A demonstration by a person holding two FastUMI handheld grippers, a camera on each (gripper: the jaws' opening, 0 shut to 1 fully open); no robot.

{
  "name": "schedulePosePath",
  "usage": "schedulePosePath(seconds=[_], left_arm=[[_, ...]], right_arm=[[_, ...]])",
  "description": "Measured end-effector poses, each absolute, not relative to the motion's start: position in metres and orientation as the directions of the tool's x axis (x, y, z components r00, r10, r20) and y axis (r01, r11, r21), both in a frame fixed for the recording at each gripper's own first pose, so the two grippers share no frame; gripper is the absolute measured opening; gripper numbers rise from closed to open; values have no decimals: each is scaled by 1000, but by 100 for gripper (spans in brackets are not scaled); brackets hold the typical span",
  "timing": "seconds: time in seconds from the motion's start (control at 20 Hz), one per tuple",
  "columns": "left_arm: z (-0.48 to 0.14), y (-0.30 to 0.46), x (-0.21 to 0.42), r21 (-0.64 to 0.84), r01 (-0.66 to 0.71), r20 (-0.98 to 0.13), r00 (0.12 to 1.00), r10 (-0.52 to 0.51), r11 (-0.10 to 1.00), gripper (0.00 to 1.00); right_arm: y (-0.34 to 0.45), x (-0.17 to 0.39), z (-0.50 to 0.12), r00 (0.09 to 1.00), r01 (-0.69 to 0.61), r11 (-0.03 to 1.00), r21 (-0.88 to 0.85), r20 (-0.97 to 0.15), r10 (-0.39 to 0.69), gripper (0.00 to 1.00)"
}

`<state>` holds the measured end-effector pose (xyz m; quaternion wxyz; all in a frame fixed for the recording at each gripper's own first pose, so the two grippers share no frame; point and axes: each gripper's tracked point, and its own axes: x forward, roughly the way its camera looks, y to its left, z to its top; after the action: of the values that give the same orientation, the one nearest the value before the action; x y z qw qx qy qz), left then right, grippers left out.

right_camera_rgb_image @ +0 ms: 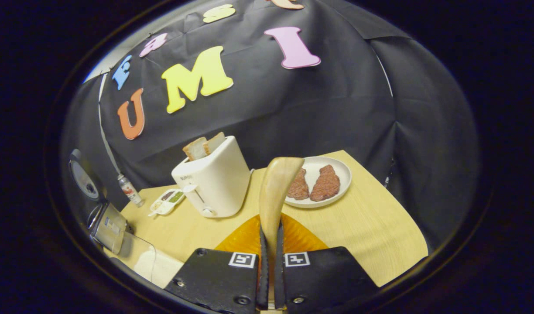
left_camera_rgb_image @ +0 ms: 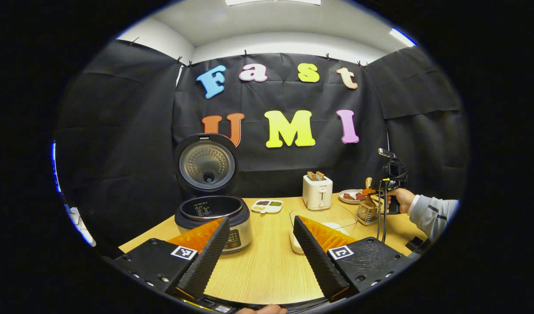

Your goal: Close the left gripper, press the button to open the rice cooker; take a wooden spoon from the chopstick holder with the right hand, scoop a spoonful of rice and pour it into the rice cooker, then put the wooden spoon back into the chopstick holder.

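Left gripper view: the left gripper (left_camera_rgb_image: 260,244) hangs low over the near edge of the light wooden table (left_camera_rgb_image: 267,270), fingers wide apart, nothing between them. The dark round rice cooker with a silver body (left_camera_rgb_image: 212,216) stands at the table's left side, just beyond the left finger, lid up, pot exposed. The clear glass bowl of white rice (left_camera_rgb_image: 323,220) sits just past the right finger. Near the right edge, the right gripper (left_camera_rgb_image: 371,192) meets the wire chopstick holder (left_camera_rgb_image: 366,211), well apart from the cooker.

Right gripper view: the right gripper's fingers are clamped on the pale wooden spoon (right_camera_rgb_image: 275,192), handle upright, its long axis running straight up between them. I cannot tell whether the bowl end is clear of the holder. Rice bowl (right_camera_rgb_image: 136,257) and cooker (right_camera_rgb_image: 105,224) both lie to the lower left, so the carry likely goes leftward, bowl first. Behind stand a white toaster holding bread (right_camera_rgb_image: 214,183), a white plate with two brown patties (right_camera_rgb_image: 332,174) toward the far right corner, and a small divided dish (right_camera_rgb_image: 166,200).
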<state>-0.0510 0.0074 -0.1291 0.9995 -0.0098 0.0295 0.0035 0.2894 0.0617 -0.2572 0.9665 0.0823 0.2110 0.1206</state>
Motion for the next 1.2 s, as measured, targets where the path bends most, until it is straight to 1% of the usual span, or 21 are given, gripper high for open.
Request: schedulePosePath(seconds=[0.15, 0.3, 0.4, 0.55, 0.7, 0.8, 1.05, 1.1, 1.2], left_arm=[[-127, 14, -57, -32, -9, -49, 999, 7, 999, 94], [-127, 20, -63, -50, -11, -52, 999, 8, 999, 94], [-127, 24, -68, -51, -18, -53, 998, 15, 999, 94], [-123, 28, -74, -44, -25, -44, 999, 23, 999, 94], [-123, 30, -81, -27, -17, -44, 999, 15, 1000, 94], [-128, 37, -85, -25, -35, -47, 998, 33, 999, 94], [-140, 33, -91, -14, -7, -78, 997, 6, 1000, 94], [-141, 35, -91, -7, -11, -80, 997, 11, 1000, 94], [-141, 39, -93, -1, -18, -79, 997, 18, 1000, 94]], right_arm=[[65, 280, -220, 911, -235, 954, 186, -300, 283, 10], [59, 267, -180, 947, -225, 969, 101, -211, 242, 10], [64, 250, -152, 964, -225, 974, 30, -140, 227, 10], [85, 220, -116, 969, -243, 970, -29, -43, 242, 9], [128, 189, -109, 949, -313, 950, -15, -36, 312, 10], [152, 173, -113, 940, -339, 940, -30, -43, 337, 9], [227, 139, -142, 911, -412, 907, -91, -75, 406, 9], [238, 136, -147, 910, -414, 907, -78, -69, 409, 10], [247, 138, -158, 923, -385, 921, -67, -60, 381, 10]])
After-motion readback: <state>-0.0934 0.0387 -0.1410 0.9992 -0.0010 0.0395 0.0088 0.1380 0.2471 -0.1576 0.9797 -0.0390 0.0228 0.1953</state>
